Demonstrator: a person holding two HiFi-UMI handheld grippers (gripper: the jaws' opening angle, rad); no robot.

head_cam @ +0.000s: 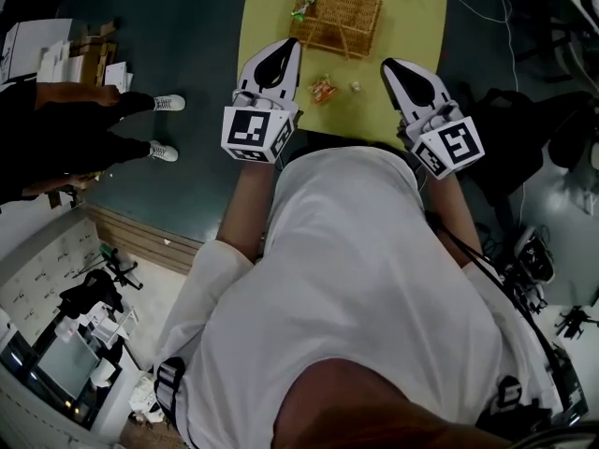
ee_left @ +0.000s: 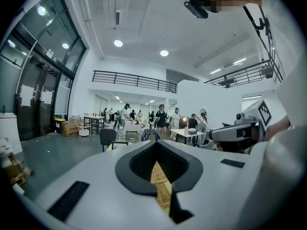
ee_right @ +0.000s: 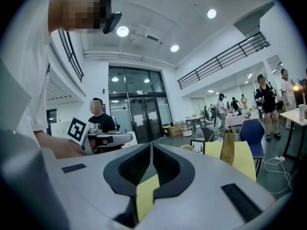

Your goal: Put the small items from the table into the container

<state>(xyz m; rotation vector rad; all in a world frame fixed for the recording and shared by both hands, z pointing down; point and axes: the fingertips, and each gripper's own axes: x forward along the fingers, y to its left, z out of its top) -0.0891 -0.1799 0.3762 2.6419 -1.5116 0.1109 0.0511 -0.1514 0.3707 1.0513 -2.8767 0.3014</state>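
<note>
A wicker basket (head_cam: pixel 339 12) stands at the far side of the yellow table (head_cam: pixel 412 7), with a green item (head_cam: pixel 304 7) at its left rim. Two small items lie on the table in front of it: an orange one (head_cam: pixel 323 90) and a white one (head_cam: pixel 356 86). My left gripper (head_cam: pixel 292 43) is shut and empty, its tips close to the basket's near left corner. My right gripper (head_cam: pixel 386 64) is shut and empty too, just right of the white item. In the left gripper view the basket (ee_left: pixel 161 186) shows below the closed jaws (ee_left: pixel 156 143). In the right gripper view the jaws (ee_right: pixel 151 145) are closed above the table (ee_right: pixel 244 159).
A seated person in black with white sneakers (head_cam: pixel 168 103) is on the floor side at the left, near cardboard boxes (head_cam: pixel 84 50). Cables (head_cam: pixel 496 17) and a dark bag (head_cam: pixel 505 110) lie right of the table. Several people and tables (ee_left: pixel 158 123) fill the hall beyond.
</note>
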